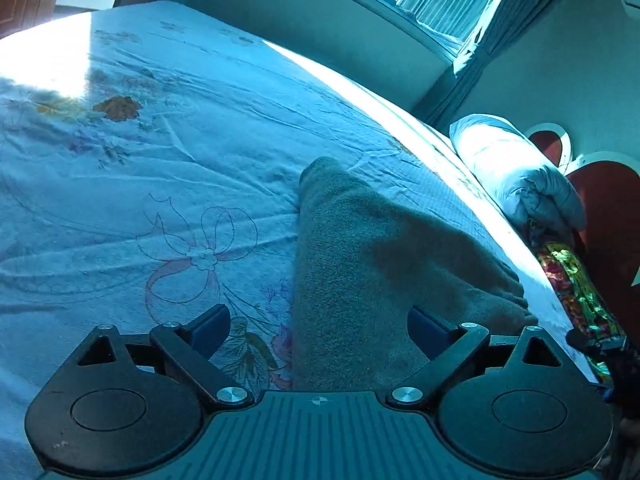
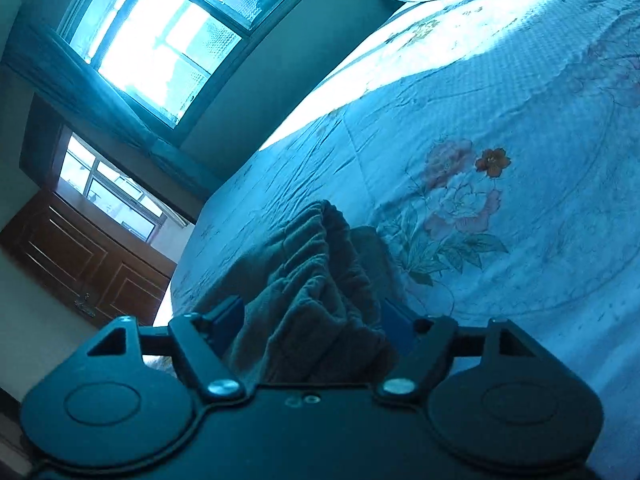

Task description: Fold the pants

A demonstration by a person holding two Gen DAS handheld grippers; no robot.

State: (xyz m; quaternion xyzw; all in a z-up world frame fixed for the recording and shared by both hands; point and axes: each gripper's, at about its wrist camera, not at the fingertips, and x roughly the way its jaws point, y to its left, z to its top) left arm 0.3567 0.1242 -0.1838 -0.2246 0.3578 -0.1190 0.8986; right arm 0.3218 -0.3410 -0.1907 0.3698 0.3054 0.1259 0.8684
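The grey-brown fleece pants [image 1: 360,256] lie on the flowered bedsheet [image 1: 160,152]. In the left wrist view a leg stretches away from my left gripper [image 1: 320,330], whose blue fingers [image 1: 210,330] stand wide apart with the cloth between them. In the right wrist view the gathered elastic waistband [image 2: 320,272] bunches up between the blue fingers [image 2: 228,326] of my right gripper [image 2: 314,326], which stand apart around the bunched cloth; whether they pinch it I cannot tell.
A rolled white quilt [image 1: 516,172] and a colourful blanket [image 1: 576,284] lie at the bed's head by a red headboard [image 1: 608,216]. Windows [image 2: 160,36] and a wooden cabinet [image 2: 88,264] stand beyond the bed's far edge.
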